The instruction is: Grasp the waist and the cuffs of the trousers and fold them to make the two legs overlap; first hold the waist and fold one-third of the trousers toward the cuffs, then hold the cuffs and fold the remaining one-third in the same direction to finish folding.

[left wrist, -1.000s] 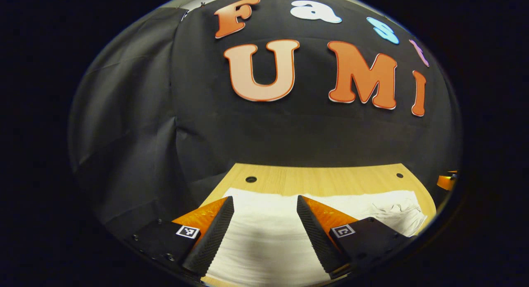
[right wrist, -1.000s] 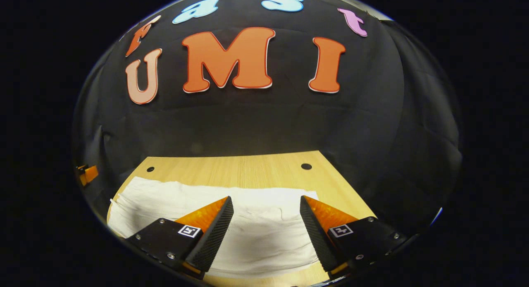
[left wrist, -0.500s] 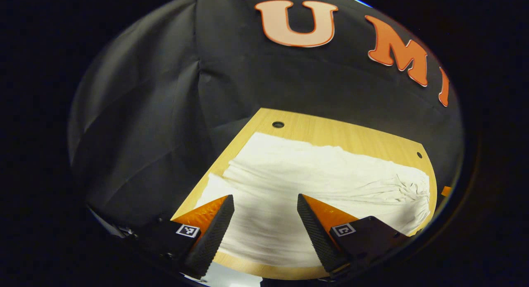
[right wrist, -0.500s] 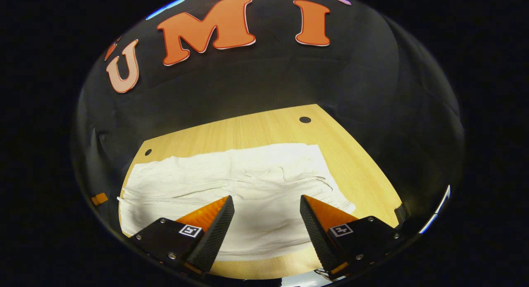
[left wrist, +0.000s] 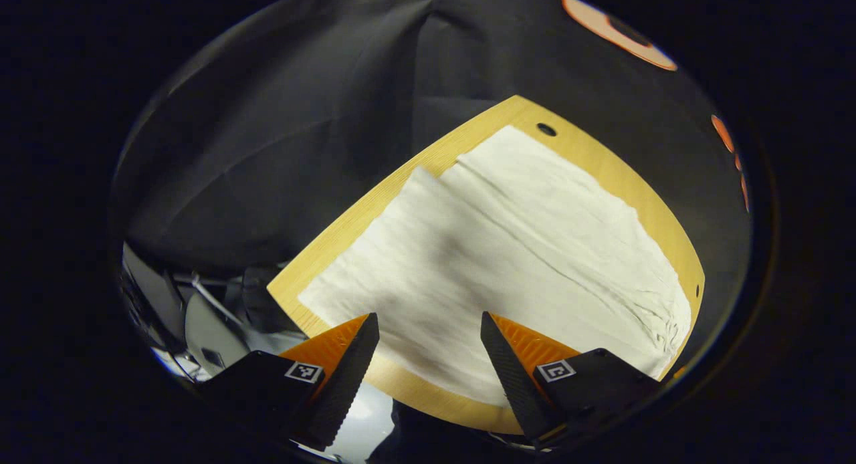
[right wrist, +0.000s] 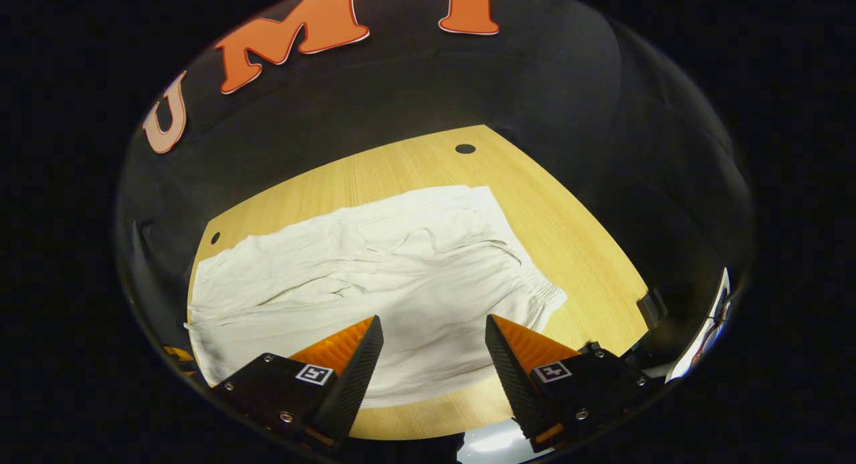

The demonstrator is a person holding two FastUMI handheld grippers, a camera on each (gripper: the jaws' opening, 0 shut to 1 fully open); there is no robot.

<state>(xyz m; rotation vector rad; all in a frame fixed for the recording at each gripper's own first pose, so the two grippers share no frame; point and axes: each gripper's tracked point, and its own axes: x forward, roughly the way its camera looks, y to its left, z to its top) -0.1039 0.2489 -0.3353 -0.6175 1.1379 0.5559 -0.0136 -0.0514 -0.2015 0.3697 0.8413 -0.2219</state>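
Wooden tabletop (right wrist: 575,250) with the white trousers (right wrist: 374,277) spread flat across it, lying just ahead of and below both sets of fingers. Left hand-held gripper (left wrist: 428,357) hangs spread wide, holding nothing, over the cuff end; right hand-held gripper (right wrist: 431,357) is likewise released, with the gathered waist (right wrist: 545,297) just off to its right. I'd say bite the near edges at both ends together, low and level, so the legs stack evenly.
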